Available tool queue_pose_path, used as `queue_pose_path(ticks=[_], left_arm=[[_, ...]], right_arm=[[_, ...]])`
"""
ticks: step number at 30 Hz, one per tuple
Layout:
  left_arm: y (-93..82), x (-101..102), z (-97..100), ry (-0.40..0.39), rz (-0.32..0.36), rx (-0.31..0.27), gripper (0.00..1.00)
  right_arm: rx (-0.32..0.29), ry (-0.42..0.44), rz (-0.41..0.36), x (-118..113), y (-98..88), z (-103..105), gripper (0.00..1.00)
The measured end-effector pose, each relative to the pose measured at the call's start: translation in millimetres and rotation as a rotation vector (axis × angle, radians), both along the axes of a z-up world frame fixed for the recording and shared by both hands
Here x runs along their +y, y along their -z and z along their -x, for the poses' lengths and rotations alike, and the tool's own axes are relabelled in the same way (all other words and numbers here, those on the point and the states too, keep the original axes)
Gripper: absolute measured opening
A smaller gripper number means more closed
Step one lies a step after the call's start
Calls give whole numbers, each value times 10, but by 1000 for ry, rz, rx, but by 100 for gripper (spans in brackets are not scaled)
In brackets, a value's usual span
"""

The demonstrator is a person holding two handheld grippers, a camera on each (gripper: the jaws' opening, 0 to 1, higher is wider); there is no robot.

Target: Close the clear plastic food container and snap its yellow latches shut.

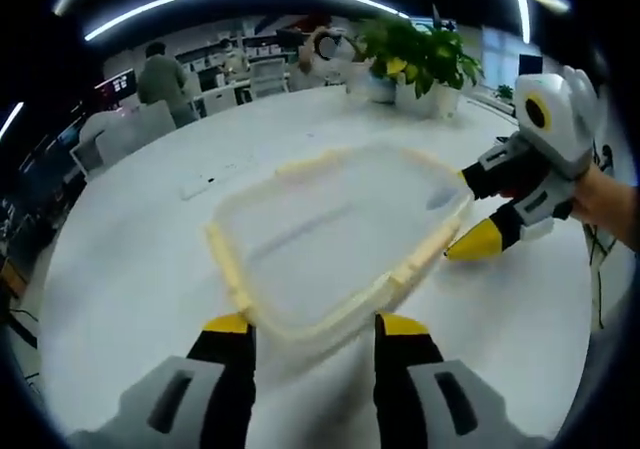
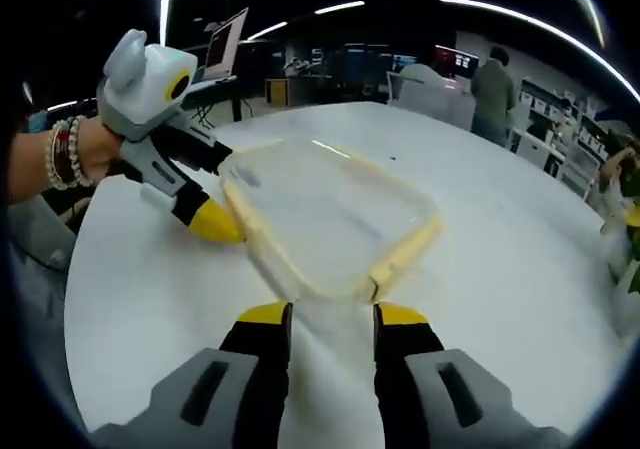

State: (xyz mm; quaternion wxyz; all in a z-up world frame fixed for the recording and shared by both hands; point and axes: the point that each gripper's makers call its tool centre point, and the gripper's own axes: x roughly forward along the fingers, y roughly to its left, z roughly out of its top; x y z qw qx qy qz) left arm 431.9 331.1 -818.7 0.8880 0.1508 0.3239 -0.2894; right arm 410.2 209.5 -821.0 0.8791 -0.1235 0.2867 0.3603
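A: Where is the container (image 1: 340, 234) sitting?

B: It is resting near the middle of the round white table (image 1: 130, 269), lid lying on top, with yellow latches (image 1: 225, 259) running along its rim.

A: What is the left gripper (image 1: 312, 331) doing?

B: Its yellow-tipped jaws are standing apart, straddling the container's near edge. I cannot tell whether they are touching the rim.

A: And the right gripper (image 2: 330, 319)?

B: In its own view its jaws are also standing apart, flanking a corner of the container (image 2: 325, 219). In the left gripper view it is coming in from the right, one yellow tip touching the latch on that side.

A: Anything else?

B: A potted plant (image 1: 415, 54) is standing at the table's far edge; a person (image 1: 160, 79) is standing beyond it.
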Motion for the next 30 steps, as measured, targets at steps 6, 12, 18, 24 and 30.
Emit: queue_pose_path(ticks=[6, 12, 18, 24, 30], left_arm=[[-37, 44, -4, -12, -9, -7, 42], [-118, 62, 168, 9, 1, 19, 49], [-371, -20, 357, 42, 78, -24, 82], [-519, -129, 841, 109, 134, -9, 93], [-724, -54, 1245, 149, 149, -31, 96]], right_arm=[[4, 2, -8, -56, -5, 39, 29], [2, 32, -41, -165, -96, 113, 34], [-9, 69, -120, -241, -314, 236, 55], [-5, 68, -85, -334, -360, 558, 76], [-40, 57, -37, -392, -510, 943, 81]])
